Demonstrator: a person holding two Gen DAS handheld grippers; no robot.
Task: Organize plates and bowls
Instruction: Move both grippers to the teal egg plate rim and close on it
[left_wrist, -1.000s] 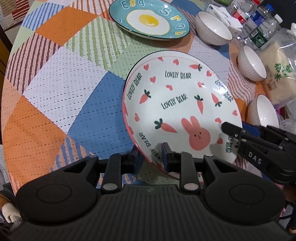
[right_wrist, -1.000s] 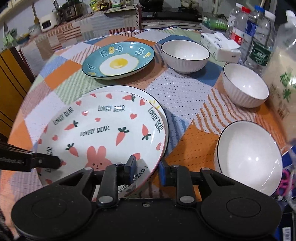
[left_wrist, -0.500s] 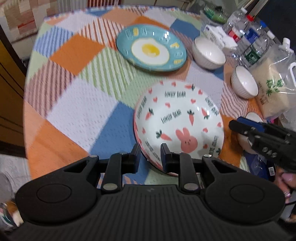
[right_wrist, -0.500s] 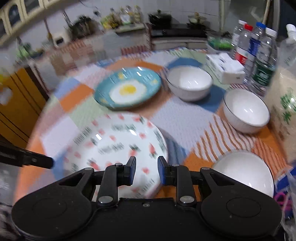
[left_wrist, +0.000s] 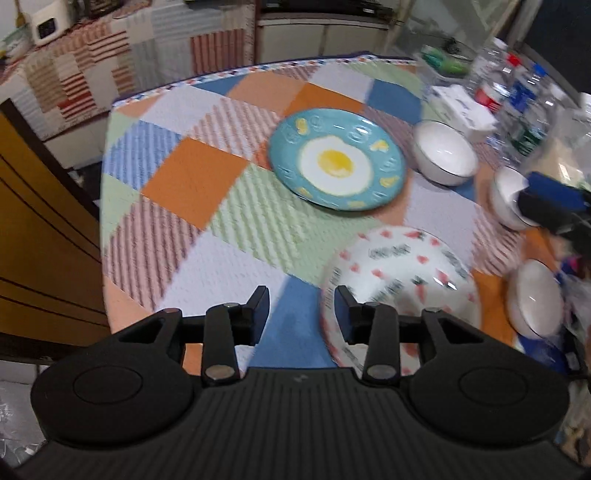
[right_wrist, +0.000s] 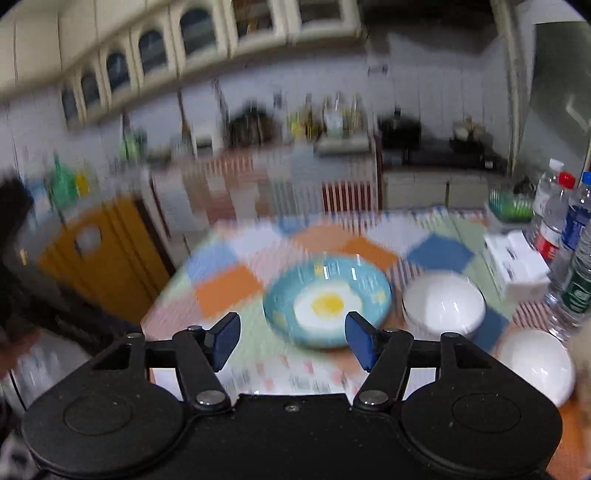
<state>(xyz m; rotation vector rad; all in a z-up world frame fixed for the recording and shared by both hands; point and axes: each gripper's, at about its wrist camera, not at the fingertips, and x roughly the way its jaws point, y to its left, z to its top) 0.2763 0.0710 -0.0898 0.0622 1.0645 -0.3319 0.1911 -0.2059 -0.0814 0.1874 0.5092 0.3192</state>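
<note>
L gripper (left_wrist: 301, 308): I read its jaws as opening, nothing between them, above the patchwork tablecloth (left_wrist: 192, 177) w/ the carrot plate (left_wrist: 402, 273) lying flat just to its right. Egg plate (left_wrist: 336, 162) sits farther back, mid-table, w/ a white bowl (left_wrist: 445, 153) beside it. R gripper (right_wrist: 291, 338): jaws opening wide, empty; view is blurred, but the egg plate appears beyond them, not touched.

I have released the carrot plate (left_wrist: 402, 266); both my left gripper (left_wrist: 301, 308) and right gripper (right_wrist: 291, 338) are opening, raised clear.
</note>
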